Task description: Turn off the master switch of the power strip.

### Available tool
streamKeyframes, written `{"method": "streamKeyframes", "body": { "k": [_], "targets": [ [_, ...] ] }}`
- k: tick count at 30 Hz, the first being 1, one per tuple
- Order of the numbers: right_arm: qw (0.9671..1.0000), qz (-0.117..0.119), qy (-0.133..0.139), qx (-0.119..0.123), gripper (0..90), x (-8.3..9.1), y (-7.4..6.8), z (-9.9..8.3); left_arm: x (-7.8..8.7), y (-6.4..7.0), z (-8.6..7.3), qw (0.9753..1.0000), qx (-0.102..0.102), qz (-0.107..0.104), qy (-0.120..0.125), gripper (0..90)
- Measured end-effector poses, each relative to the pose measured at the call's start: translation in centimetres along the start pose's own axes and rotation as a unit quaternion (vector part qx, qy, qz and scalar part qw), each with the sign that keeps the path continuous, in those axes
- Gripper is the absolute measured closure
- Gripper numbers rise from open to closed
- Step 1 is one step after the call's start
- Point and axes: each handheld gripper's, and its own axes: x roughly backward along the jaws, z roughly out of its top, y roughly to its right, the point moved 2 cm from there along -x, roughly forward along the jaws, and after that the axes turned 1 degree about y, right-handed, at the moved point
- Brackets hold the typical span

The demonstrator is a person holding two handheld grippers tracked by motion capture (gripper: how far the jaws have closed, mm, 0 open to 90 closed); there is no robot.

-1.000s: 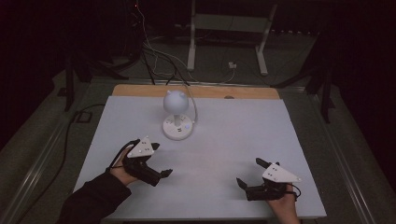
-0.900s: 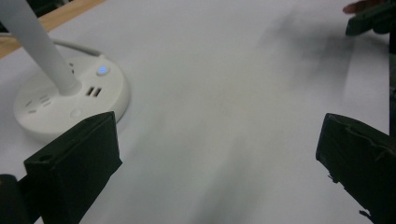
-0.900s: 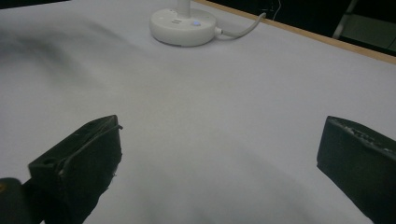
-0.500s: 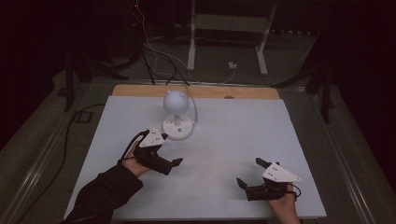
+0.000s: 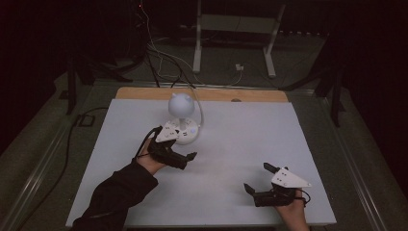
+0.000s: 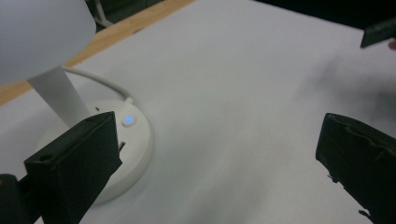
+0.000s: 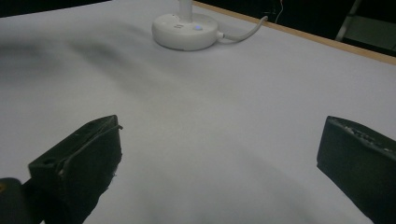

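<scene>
Nearest the viewer, the right gripper (image 5: 262,185) rests low on the white table top (image 5: 250,139) near its front right corner, jaws spread wide and holding nothing; in the right gripper view its two black jaws frame bare table, with the lamp well ahead. Farther in, the left gripper (image 5: 185,159) hovers just in front of the lamp base (image 5: 188,134), its jaws likewise wide apart and empty. In the left gripper view one jaw overlaps the near rim of the lamp base (image 6: 130,149), beside a small button lit blue (image 6: 127,120); whether the jaw touches the rim cannot be told. Behind the base, the stem (image 6: 58,95) rises to the rounded white lamp head (image 5: 181,104), and a white cable (image 7: 243,29) leaves the base toward the wooden rear edge (image 5: 250,95) of the table.

Risks, as judged from this arrangement: the lamp is tall on a narrow stem, so a jaw pressing sideways on the base or stem could tip or slide it; a jaw tip aimed at the button may slip off so small a target; the trailing cable could drag if the base shifts.

Compared with the frame one second earlier, the left gripper has advanced from the table's front left area to the lamp, the forearm extending with it. The right gripper and the lamp keep their places.
</scene>
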Motion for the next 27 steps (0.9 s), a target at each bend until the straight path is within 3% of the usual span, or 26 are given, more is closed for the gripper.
{"method": "streamKeyframes", "body": {
  "k": [5, 9, 17, 21, 23, 27],
  "targets": [
    [1.0, 0.0, 0.0, -0.001, 0.0, 0.0, 0.0, 0.0, -0.9, -0.1, 0.1, 0.9998, 0.017, -0.004, -0.001, 0.3],
    [1.0, 0.001, 0.002, -0.003, 0.0, 0.0, 0.0, 0.0, -1.8, 0.0, 0.0, 0.9997, 0.013, 0.02, -0.007, 0.2],
    [1.0, 0.005, 0.003, -0.006, 0.0, 0.0, 0.1, 0.0, -3.4, -0.5, -0.1, 0.999, 0.019, 0.037, -0.016, 0.4],
    [1.0, 0.005, 0.004, -0.006, 0.0, 0.0, 0.1, 0.0, -4.1, -0.8, -0.2, 0.9979, 0.018, 0.059, -0.02, 4.2],
    [1.0, 0.005, 0.005, -0.007, 0.0, 0.1, 0.1, 0.0, -4.4, -1.1, -0.2, 0.9977, 0.028, 0.059, -0.019, 6.2],
    [0.9999, 0.005, 0.005, -0.007, 0.0, 0.1, 0.1, 0.0, -5.0, -1.5, -0.4, 0.996, 0.036, 0.079, -0.02, 13.0]
  ]
}}
